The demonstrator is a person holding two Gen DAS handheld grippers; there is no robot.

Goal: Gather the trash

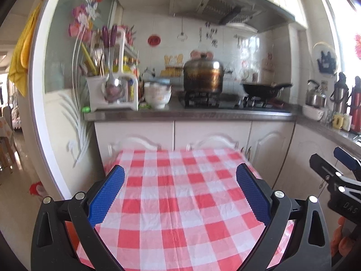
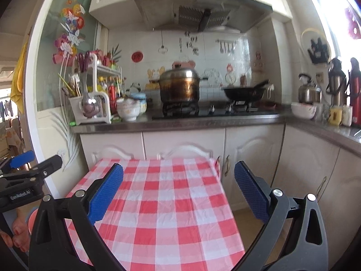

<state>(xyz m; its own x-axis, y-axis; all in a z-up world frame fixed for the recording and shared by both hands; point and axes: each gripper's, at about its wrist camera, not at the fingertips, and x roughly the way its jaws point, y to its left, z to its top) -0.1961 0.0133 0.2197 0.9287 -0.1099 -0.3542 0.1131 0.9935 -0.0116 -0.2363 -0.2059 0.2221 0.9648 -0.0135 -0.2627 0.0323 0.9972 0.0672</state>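
So the left gripper (image 1: pixel 180 192) and right gripper (image 2: pixel 178 189) both hung above the red-and-white checked cloth table (image 1: pixel 180 203), tongs wide apart, holding nothing. No trash showed on it. I think finding some came next.

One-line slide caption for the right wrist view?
Open right tongs above a red-and-white checked tablecloth, facing the kitchen stove's lidded steel pot.

We see bright daylight from the window (image 2: pixel 325 11), blown out to glare. The stove pot (image 1: pixel 203 75) is motion-blurred; beyond it, edges bow and darken with fisheye distortion.
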